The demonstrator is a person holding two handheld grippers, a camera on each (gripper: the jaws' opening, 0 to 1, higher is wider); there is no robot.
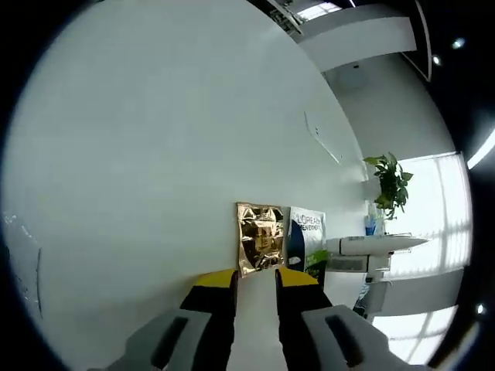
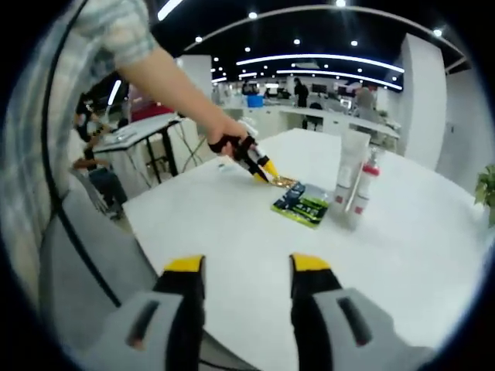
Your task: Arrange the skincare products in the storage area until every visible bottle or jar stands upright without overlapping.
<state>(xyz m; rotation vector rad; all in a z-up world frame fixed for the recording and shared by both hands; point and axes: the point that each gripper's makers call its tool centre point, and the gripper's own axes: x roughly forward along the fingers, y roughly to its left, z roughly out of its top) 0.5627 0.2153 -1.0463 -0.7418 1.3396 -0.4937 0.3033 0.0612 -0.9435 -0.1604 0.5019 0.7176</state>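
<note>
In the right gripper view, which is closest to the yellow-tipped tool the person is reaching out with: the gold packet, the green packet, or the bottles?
1. Gold packet: right at the tip of the left tool.
2. Green and blue packet: lying flat on the table, just past the gold one.
3. Tall white tube and red-topped bottle: standing upright side by side, farthest. Too close to rank between them.

Open-plan office, white desks, ceiling light strips, potted plant
</note>
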